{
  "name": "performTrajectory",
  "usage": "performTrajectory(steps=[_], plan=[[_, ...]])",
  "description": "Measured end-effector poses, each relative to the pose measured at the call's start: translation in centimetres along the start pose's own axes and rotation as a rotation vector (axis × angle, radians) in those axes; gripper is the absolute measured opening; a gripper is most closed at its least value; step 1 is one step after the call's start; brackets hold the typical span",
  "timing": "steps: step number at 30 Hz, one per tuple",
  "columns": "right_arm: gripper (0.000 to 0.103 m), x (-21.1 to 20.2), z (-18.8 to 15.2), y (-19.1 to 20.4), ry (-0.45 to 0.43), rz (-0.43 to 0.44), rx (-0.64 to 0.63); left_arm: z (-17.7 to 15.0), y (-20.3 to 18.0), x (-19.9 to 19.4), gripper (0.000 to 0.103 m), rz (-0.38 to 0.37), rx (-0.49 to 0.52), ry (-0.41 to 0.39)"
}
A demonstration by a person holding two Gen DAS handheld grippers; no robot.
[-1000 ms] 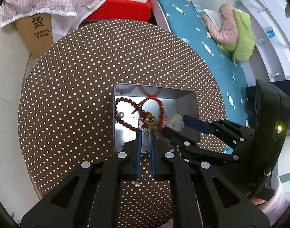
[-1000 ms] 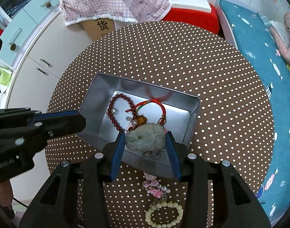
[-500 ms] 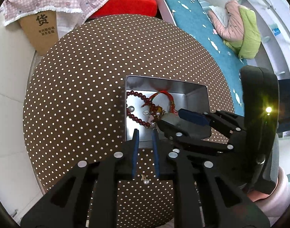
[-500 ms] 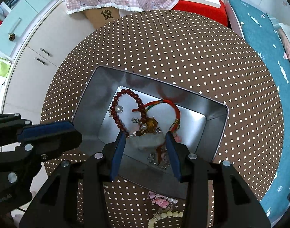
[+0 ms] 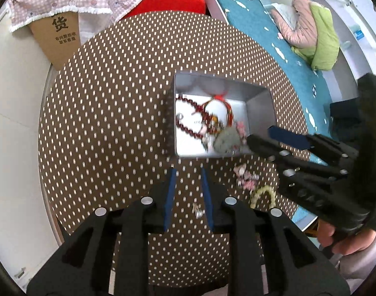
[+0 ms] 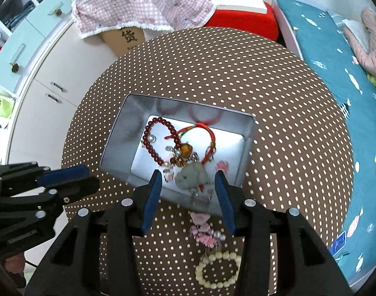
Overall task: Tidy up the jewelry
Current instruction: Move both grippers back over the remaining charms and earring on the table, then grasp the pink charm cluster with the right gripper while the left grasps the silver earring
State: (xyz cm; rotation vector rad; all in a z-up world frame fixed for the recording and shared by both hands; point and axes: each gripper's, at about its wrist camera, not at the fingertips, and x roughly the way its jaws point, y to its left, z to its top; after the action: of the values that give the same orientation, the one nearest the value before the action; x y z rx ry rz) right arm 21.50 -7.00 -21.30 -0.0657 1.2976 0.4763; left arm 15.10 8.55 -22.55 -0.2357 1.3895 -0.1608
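Observation:
A silver metal box (image 6: pixel 114 133) (image 5: pixel 259 103) stands on the round dotted table. In it lie a dark red bead bracelet (image 6: pixel 148 138), a red cord bracelet (image 6: pixel 210 133) and a pale green jade pendant (image 6: pixel 193 176) (image 5: pixel 227 138). My right gripper (image 6: pixel 188 175) is open above the box's near edge, the pendant lying free below it. My left gripper (image 5: pixel 186 172) is open and empty just in front of the box. On the table near me lie a pink flower piece (image 6: pixel 205 231) (image 5: pixel 247 177), a cream bead bracelet (image 6: pixel 217 268) (image 5: pixel 262 196) and a small silver earring (image 5: pixel 197 209).
A cardboard box (image 6: pixel 128 37) under pink checked cloth and a red stool (image 6: pixel 242 17) stand behind the table. White cabinets (image 6: pixel 45 81) are at the left, a teal bed (image 6: pixel 336 56) at the right. The table's near edge (image 5: pixel 299 222) is close.
My right gripper has opened and let the jade pendant drop into the box, then drawn back. My left gripper has pulled back from the box and opened a little wider.

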Motion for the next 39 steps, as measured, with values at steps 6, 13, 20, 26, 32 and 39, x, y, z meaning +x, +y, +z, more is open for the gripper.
performTrajectory(steps=[6,13,20,26,32,39], plan=[[0.046,-1.3,-3.1,-0.3,-0.051,-0.048,0.005,-3.5,-0.1,1.0,0.027,-0.016,0.015,0.056],[0.046,-0.3,-6.8,-0.1,-0.007,-0.057,0.016,-6.4,-1.7,3.9,0.027,-0.026,0.045,0.137],[0.046,1.0,-9.1,-0.2,0.052,-0.038,0.031,-6.9,-2.0,6.2,0.027,0.003,0.003,0.165],[0.046,1.4,-9.5,-0.7,0.071,-0.029,0.047,-6.0,-2.3,7.4,0.026,0.026,-0.024,0.172],[0.046,1.5,-9.7,-1.2,0.075,-0.027,0.054,-5.0,-3.2,9.2,0.011,0.013,-0.019,0.178],[0.046,1.3,-8.6,-3.1,0.051,-0.01,0.077,-4.7,-3.2,8.9,0.011,-0.003,-0.034,0.16]])
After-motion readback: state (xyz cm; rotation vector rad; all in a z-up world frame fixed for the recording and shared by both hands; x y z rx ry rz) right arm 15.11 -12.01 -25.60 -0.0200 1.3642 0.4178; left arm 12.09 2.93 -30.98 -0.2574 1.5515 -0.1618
